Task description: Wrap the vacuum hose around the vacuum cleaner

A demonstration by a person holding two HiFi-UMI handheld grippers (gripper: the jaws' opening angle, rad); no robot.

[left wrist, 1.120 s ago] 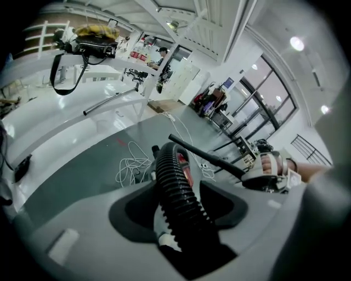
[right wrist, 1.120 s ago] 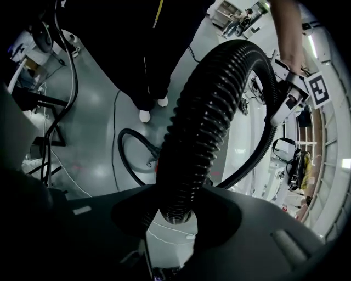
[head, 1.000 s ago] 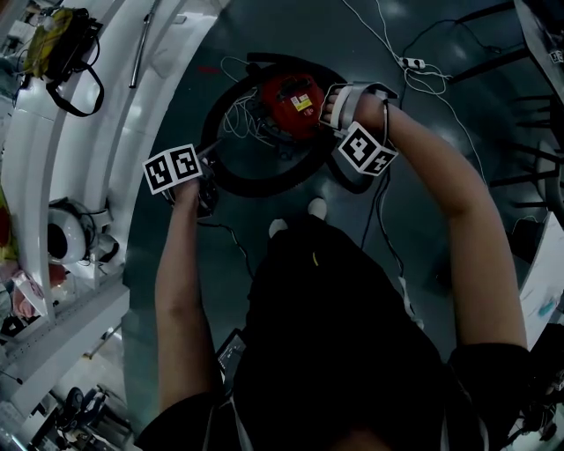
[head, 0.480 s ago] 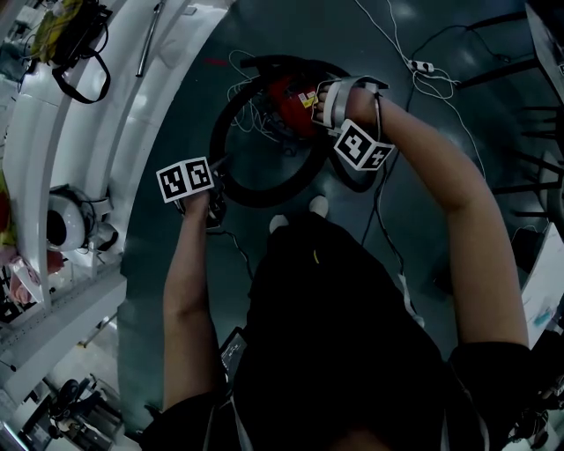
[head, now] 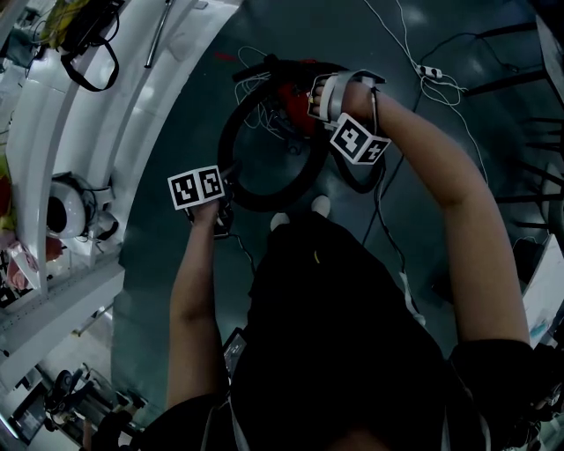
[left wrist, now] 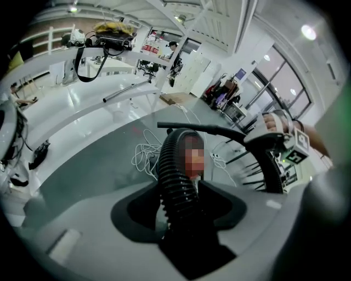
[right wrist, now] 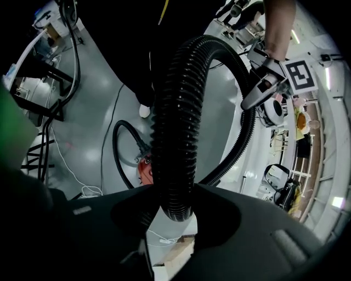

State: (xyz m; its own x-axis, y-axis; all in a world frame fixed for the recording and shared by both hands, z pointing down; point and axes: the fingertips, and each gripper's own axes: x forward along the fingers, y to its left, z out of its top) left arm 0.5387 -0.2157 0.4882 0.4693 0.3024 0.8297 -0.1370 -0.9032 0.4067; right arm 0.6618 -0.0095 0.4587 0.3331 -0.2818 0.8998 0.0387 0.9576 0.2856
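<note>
White benches point(head: 53, 114) curve down the left edge of the head view; a yellow-and-black bag point(head: 79, 19) sits at the top and a white helmet point(head: 66, 216) lower down.

Left gripper point(left wrist: 178, 211): points down at the dark floor point(head: 176, 264), marker cube point(head: 196, 187) on top. Jaws clamped on the ribbed black hose point(head: 256, 205), which rises straight out between them in the left gripper view.

From that grip the hose sweeps round in one big loop in front of the person's shoes point(head: 278, 223).

Red vacuum point(head: 289, 101): stands on the floor at the loop's far right side. Cannot tell whether the loop lies round the body or just in front of it. White cable point(head: 251, 62) is tangled beside it.

Right gripper point(right wrist: 173, 211): over the vacuum, jaws closed on the hose further along. In its own view the hose arches up and away toward the left gripper.

More white cable point(head: 401, 35) trails over the floor at far right.
</note>
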